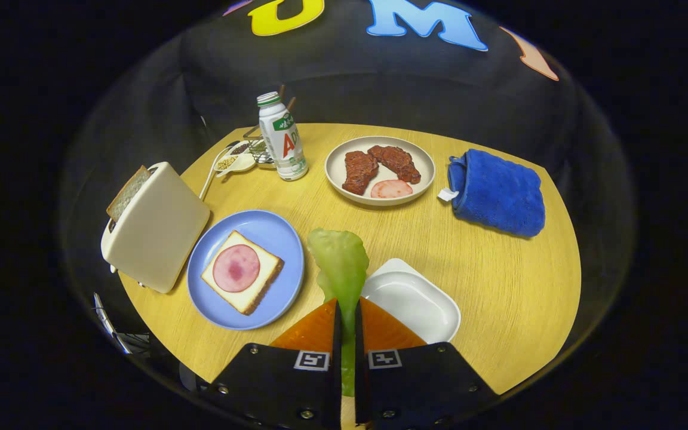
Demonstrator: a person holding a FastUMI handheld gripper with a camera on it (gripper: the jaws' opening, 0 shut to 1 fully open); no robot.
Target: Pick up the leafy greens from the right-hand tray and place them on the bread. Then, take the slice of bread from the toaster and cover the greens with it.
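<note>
A light green leaf of greens (pixel 340 263) sticks up from between my fingers, and my gripper (pixel 347 310) is shut on its lower part. It hangs above the table between the blue plate (pixel 272 230) and the white tray (pixel 415 301). On the blue plate lies a slice of bread (pixel 266 266) topped with a round pink slice of ham (pixel 236 268), to the left of my fingers. Farther left stands the cream toaster (pixel 156 230) with a bread slice (pixel 128 192) poking out of its slot.
A beige plate (pixel 421 164) holding meat pieces and a ham slice sits beyond the fingers. A folded blue towel (pixel 497 192) lies at the right. A white bottle (pixel 282 137) and small dishes with a spoon (pixel 233 161) stand at the back left of the round wooden table (pixel 511 280).
</note>
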